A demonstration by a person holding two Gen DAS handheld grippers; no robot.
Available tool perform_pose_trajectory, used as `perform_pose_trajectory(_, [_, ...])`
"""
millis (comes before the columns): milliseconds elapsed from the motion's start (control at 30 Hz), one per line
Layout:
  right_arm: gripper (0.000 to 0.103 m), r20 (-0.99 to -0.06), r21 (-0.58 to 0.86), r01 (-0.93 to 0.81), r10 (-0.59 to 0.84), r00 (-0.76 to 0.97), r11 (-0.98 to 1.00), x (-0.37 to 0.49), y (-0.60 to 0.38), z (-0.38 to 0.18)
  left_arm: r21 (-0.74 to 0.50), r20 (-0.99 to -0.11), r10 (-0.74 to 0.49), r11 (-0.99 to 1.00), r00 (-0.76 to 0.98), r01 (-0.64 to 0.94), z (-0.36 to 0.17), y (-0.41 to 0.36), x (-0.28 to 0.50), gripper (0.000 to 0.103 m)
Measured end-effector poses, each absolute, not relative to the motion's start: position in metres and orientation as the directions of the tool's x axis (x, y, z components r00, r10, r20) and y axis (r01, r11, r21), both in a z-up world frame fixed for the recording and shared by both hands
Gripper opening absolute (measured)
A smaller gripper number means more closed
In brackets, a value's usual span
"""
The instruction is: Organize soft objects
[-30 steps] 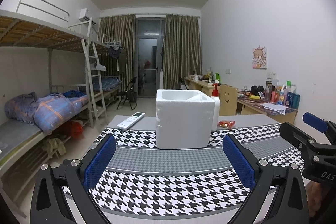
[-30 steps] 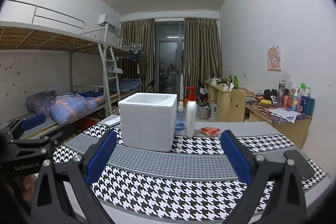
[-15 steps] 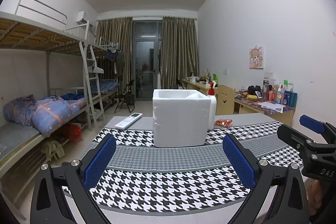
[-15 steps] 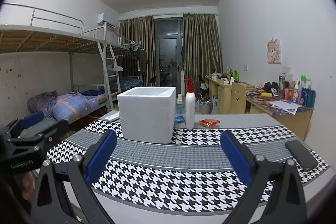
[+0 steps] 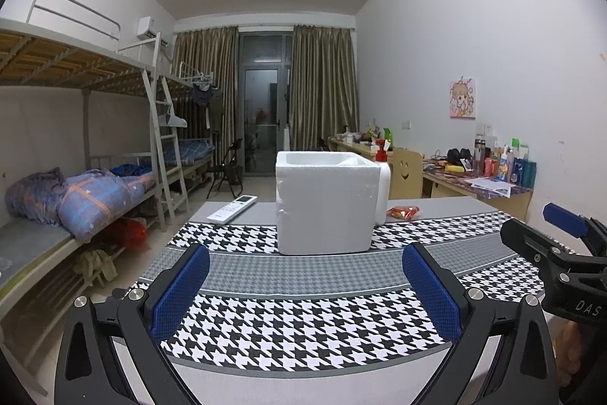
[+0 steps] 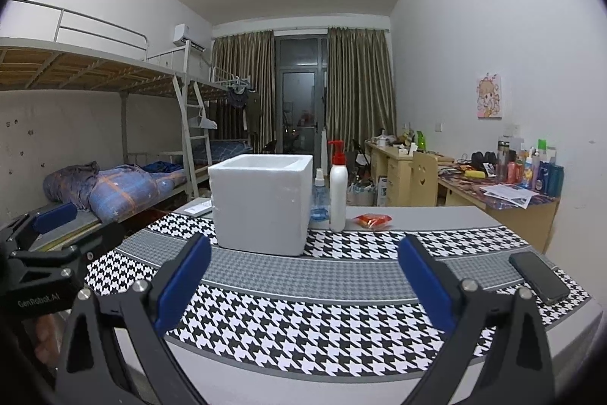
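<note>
Remote control (image 5: 232, 209) lies on worktop (image 5: 436, 205) far-left. Pump bottle (image 6: 337, 192) upright, small blue spray bottle (image 6: 318, 200) beside it. Black phone (image 6: 538, 276) flat, right edge. Bunk bed (image 5: 76, 71) holds bedding, possibly quilts.

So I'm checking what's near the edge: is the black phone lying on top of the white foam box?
No, the black phone lies flat on the houndstooth cloth at the table's right side, well apart from the white foam box.
</note>
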State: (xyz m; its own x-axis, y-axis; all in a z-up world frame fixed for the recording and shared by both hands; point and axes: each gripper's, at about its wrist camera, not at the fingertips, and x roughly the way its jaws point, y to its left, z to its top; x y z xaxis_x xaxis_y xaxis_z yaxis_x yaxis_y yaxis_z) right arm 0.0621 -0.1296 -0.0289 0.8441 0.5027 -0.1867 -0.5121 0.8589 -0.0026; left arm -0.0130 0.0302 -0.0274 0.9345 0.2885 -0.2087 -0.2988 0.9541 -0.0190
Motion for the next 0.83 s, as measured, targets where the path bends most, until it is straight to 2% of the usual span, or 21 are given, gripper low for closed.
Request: perform_pose_trajectory(833, [0.1, -0.22, -0.003, -0.52, 0.506, 0.834, 0.854, 0.0673, -0.1285, -0.0333, -0.038, -0.216, 0.284, 0.954, 0.934, -0.299, -0.0263, 0.035, -0.013, 0.102])
